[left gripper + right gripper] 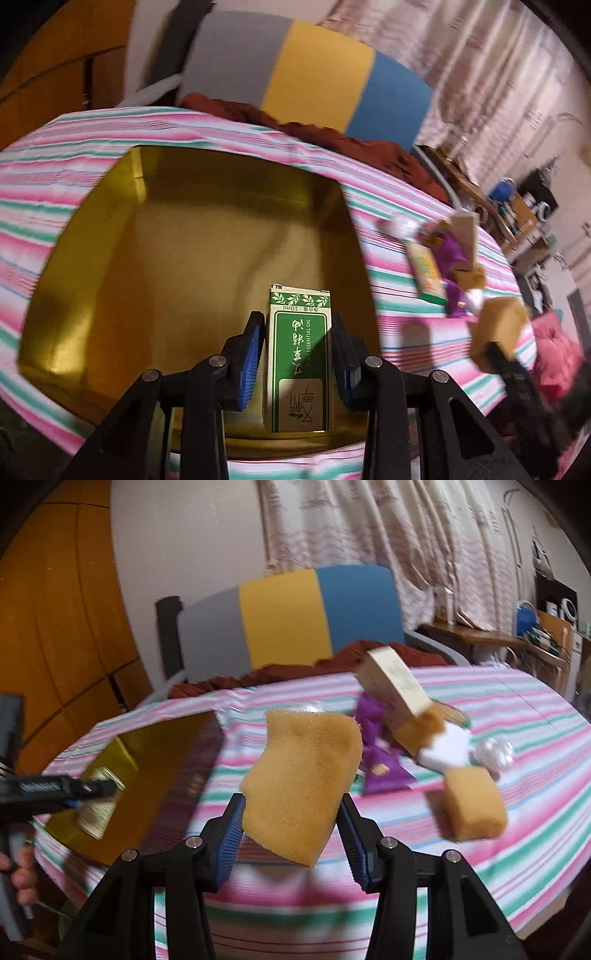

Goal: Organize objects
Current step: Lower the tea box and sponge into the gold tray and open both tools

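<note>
My left gripper (298, 354) is shut on a green and cream essential-oil box (300, 365), held upright over the open gold box (92, 280) on the striped table. In the right wrist view that gripper (110, 787) shows at the left, with the small box (96, 805) above the gold box (155, 746). My right gripper (291, 827) is shut on an orange sponge (303, 782), lifted above the tablecloth. The same sponge (496, 332) appears at the right of the left wrist view.
A pile lies on the right of the table: a tan carton (395, 681), purple packet (380, 760), white block (445, 751), another orange sponge (474, 808) and a clear wrapper (495, 755). A grey, yellow and blue chair (280, 624) and brown cloth (258, 677) stand behind.
</note>
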Tool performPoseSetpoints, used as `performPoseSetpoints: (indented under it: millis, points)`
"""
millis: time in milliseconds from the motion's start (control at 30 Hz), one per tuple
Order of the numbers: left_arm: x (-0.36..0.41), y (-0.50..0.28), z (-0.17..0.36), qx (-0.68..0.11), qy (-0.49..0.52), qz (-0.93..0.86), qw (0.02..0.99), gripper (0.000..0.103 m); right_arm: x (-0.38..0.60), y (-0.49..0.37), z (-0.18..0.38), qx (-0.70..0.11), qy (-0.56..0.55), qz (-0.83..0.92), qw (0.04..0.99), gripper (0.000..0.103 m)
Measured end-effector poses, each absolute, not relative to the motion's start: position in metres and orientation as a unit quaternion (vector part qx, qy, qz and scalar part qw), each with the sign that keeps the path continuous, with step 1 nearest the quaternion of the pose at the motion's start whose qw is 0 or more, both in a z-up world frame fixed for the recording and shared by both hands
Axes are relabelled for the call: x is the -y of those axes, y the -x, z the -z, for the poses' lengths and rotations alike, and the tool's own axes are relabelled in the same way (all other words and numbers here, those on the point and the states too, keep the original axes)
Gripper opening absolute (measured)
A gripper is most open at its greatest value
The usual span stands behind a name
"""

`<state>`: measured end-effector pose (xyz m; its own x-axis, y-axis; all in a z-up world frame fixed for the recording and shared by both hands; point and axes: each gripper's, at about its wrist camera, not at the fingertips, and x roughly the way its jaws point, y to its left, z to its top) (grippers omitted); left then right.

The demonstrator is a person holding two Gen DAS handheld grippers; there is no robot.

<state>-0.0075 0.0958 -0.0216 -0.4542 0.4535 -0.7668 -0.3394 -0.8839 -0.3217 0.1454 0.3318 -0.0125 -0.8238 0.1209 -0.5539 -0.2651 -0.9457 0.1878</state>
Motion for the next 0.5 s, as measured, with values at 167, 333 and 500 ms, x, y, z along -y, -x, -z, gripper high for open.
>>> performPoseSetpoints:
  millis: [167, 333, 500]
  points:
    - [-0.056, 0.023, 0.033, 0.066, 0.476, -0.856, 0.19, 0.035, -0.303, -0.132, -0.007, -0.138, 0.268, -0.952, 0.044, 0.05]
    - [-0.027, 0.037, 0.043, 0.056, 0.485, -0.859, 0.157, 0.035, -0.273, -0.114, -0.011, -0.136, 0.278, -0.951, -0.003, 0.05]
    - [-0.003, 0.048, 0.054, 0.051, 0.498, -0.855, 0.132, 0.035, -0.238, -0.098, -0.009, -0.113, 0.294, -0.948, -0.04, 0.05]
